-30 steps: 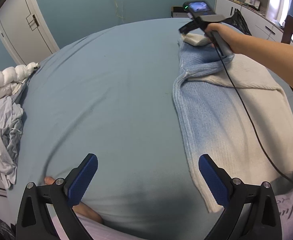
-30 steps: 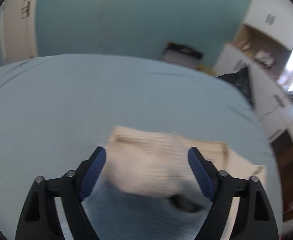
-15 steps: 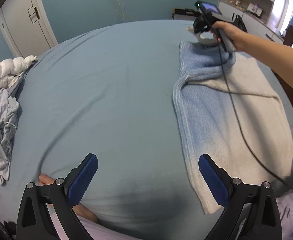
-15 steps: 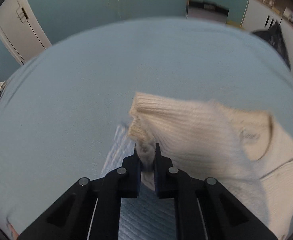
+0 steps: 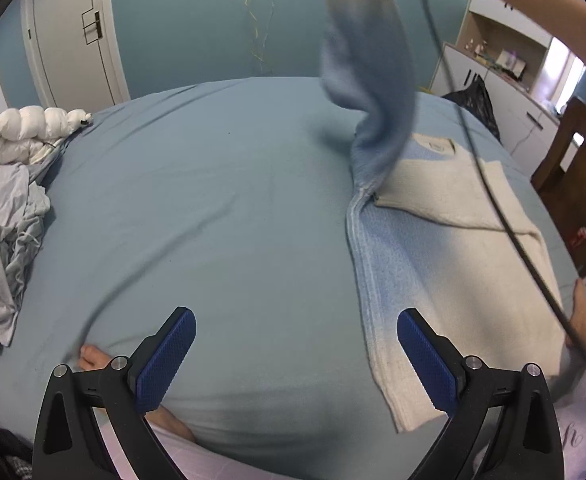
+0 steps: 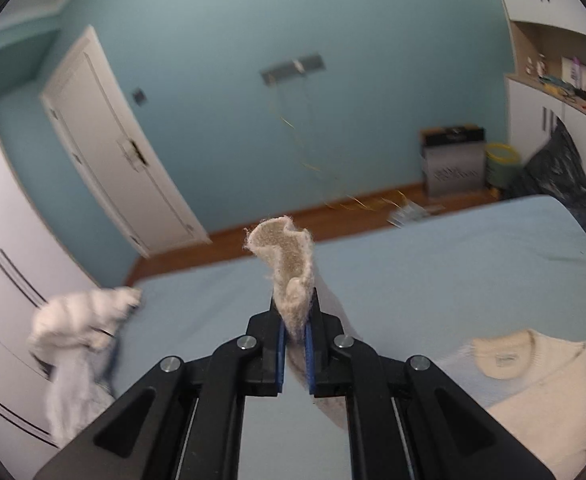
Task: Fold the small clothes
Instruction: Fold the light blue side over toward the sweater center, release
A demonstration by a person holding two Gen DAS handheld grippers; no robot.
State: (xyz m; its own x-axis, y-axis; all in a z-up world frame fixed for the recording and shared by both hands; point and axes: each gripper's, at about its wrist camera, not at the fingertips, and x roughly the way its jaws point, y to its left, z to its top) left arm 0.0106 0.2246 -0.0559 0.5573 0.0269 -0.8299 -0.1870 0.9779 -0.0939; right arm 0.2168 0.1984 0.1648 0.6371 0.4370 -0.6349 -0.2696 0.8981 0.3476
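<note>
- The sweater (image 5: 453,248) is a soft knit, cream shading into pale blue, and lies on the right part of the bed (image 5: 213,208), its body flat and its neckline toward the far edge.
- The right gripper (image 6: 294,330) is pinched tight on the cuff (image 6: 289,276) of one sleeve (image 5: 369,80); a tuft of cream knit stands up past the closed pads, and the sleeve hangs high over the bed in a limp, blurred arc down to the shoulder.
- The left gripper (image 5: 296,354) hangs wide open over bare sheet, just left of the sweater's near hem, with nothing between its blue pads (image 5: 165,360).
- Handling, as I judge it: the knit is light but bulky, with no stiffness at all. It drapes and sags wherever it is unsupported, so a lifted part will trail the rest and can drag the flat body out of line.
- The fuzzy surface looks grippy, not slippery; a slip seems less likely than stretching. A thin pinch of ribbed cuff should hold, but pulling hard could distort it.
- Good holds appear to be the doubled, firmer edges: cuff, hem corners, shoulder seam. For the free gripper, the near hem corner beside it looks the natural spot.
- A black cable (image 5: 493,200) crosses over the sweater and might snag a fold.
</note>
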